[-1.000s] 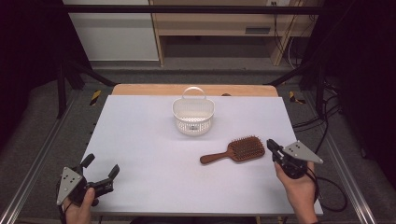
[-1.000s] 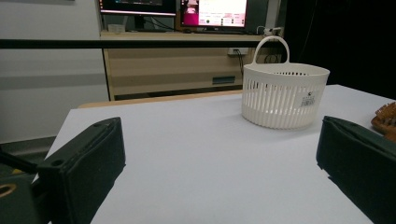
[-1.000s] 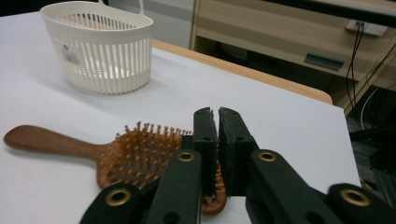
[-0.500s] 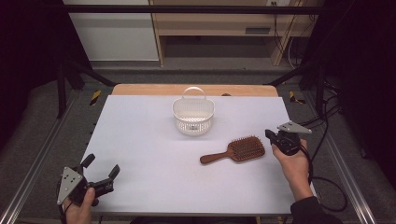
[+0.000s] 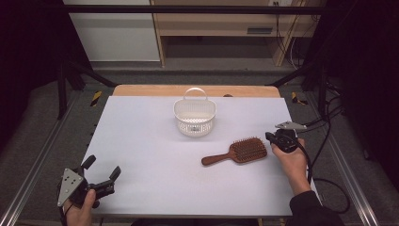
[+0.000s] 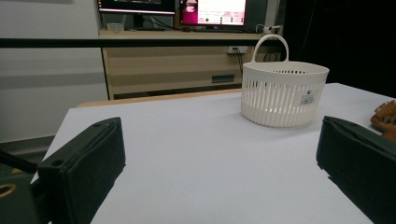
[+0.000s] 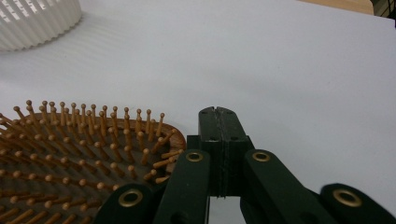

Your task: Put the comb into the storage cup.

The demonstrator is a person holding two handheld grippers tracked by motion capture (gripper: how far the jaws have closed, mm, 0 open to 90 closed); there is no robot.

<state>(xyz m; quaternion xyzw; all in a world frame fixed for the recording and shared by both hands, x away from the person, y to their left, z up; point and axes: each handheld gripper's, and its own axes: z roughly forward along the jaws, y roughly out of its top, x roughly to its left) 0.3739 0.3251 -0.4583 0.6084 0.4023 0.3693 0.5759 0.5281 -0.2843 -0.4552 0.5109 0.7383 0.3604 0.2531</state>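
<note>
A wooden hairbrush (image 5: 237, 151) lies bristles up on the white table (image 5: 141, 141), handle pointing left. A white slatted basket (image 5: 194, 115) with an upright handle stands behind it. My right gripper (image 5: 270, 137) sits just right of the brush head, shut with nothing between its jaws. In the right gripper view the closed tips (image 7: 218, 116) rest beside the rim of the hairbrush (image 7: 84, 140). My left gripper (image 5: 102, 166) is open near the front left corner. In the left gripper view its jaws stand wide apart around bare table, with the basket (image 6: 282, 95) ahead.
A wooden strip (image 5: 197, 90) runs along the table's far edge, with a shelf unit (image 5: 221, 28) behind it. Metal rails (image 5: 28, 174) flank both sides. Cables (image 5: 324, 141) trail off the right side. Monitors (image 6: 215, 11) glow at the back.
My right gripper has moved away from the front edge and slightly left, ending beside the brush head. The left gripper, brush and basket have stayed put.
</note>
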